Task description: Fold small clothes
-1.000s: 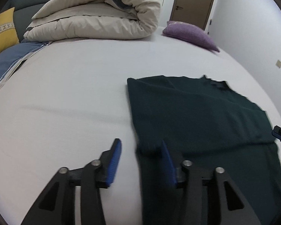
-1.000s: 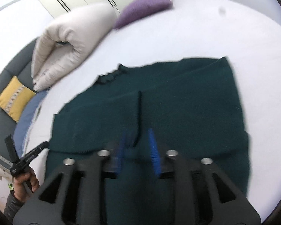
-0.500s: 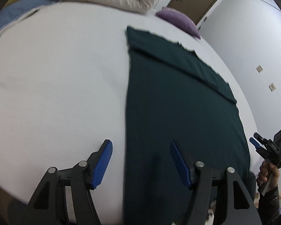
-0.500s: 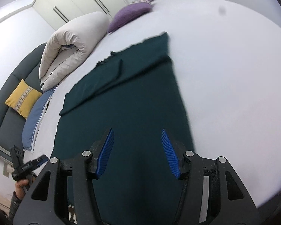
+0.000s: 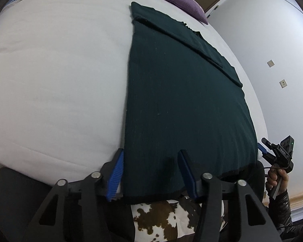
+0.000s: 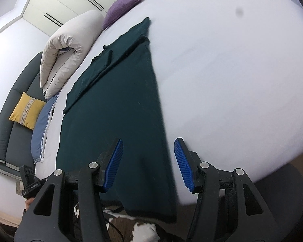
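Matt dark-green knit garment (image 5: pixel 183 104); smooth white bed sheet (image 5: pixel 60 76); ribbed blue gripper pads (image 6: pixel 182 164).

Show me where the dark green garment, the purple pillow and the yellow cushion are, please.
dark green garment (image 5: pixel 183 104), left wrist view, middle of its flat body.
purple pillow (image 6: pixel 123 8), right wrist view, its middle.
yellow cushion (image 6: pixel 27 111), right wrist view, centre of its face, beside the patterned stripe.

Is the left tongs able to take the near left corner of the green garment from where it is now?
Probably yes. The left tongs are closing astride the garment at its near left edge, and nothing lies between pads and cloth.
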A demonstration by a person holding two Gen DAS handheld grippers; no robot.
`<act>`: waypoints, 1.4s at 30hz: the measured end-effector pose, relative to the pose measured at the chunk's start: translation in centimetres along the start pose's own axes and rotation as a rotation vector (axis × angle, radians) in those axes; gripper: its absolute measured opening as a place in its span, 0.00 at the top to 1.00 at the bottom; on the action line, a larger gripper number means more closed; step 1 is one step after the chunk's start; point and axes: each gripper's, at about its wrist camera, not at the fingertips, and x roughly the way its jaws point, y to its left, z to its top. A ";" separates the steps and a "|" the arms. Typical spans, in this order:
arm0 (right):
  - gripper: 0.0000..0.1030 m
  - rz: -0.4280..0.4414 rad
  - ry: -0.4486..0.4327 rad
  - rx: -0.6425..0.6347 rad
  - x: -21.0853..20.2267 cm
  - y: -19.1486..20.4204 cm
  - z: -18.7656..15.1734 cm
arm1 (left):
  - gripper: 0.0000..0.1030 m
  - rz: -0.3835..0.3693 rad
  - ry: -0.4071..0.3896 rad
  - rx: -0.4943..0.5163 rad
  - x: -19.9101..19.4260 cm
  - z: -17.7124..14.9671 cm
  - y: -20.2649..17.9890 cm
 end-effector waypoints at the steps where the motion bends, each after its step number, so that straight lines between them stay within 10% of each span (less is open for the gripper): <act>1: 0.50 -0.005 0.007 -0.001 -0.2 -0.2 0.0 | 0.53 0.003 0.005 0.004 0.2 0.1 -0.1; 13: 0.50 -0.042 0.145 0.000 -0.9 -1.7 -1.9 | 0.85 -0.002 0.029 0.012 0.6 -0.4 -0.1; 22: 0.51 -0.045 0.243 0.004 0.6 -1.1 -3.2 | 0.86 -0.004 0.048 0.038 0.5 -0.6 -0.3; 32: 0.93 -0.031 0.236 -0.019 1.0 -0.4 -3.2 | 0.93 0.050 0.043 0.111 0.3 -0.9 -1.7; 42: 0.94 0.167 0.137 -0.036 -1.4 3.1 -0.3 | 0.93 -0.134 -0.047 0.012 -3.3 0.0 -1.0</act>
